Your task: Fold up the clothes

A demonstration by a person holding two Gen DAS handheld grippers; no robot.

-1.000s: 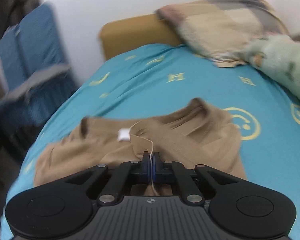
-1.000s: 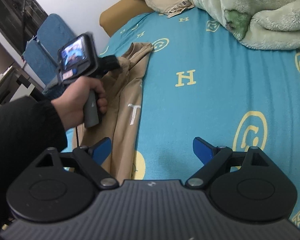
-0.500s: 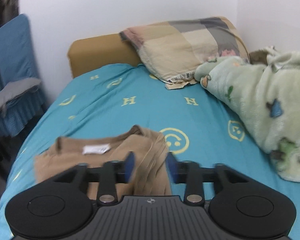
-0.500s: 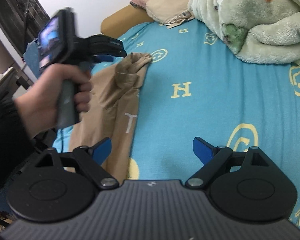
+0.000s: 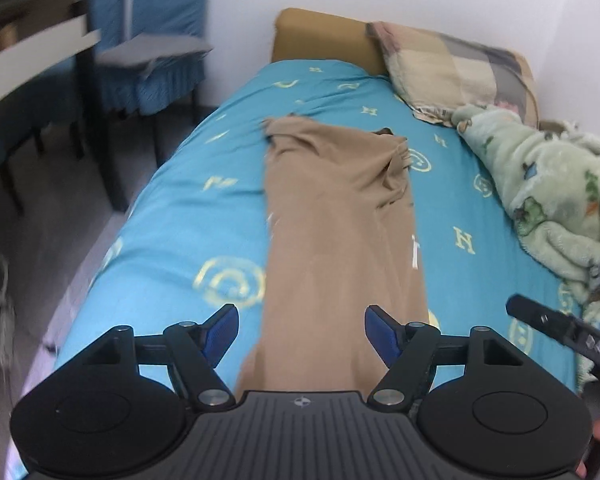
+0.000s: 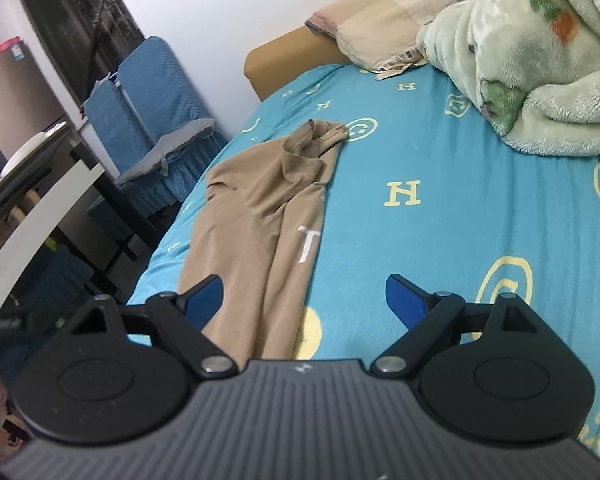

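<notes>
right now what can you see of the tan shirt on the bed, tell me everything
The tan shirt is a soft, thin-looking knit, folded into a long narrow strip lying flat along the teal bedsheet. Its far end is bunched and wrinkled, with a dark opening showing. A small white mark sits near its right edge. The near end runs under the camera, out of view. Only the sheet touches it; neither gripper holds it, and the green blanket lies apart from it.

bedroom: bed (image 5: 188, 216), pillow (image 5: 460, 68), blanket (image 6: 532, 60)
</notes>
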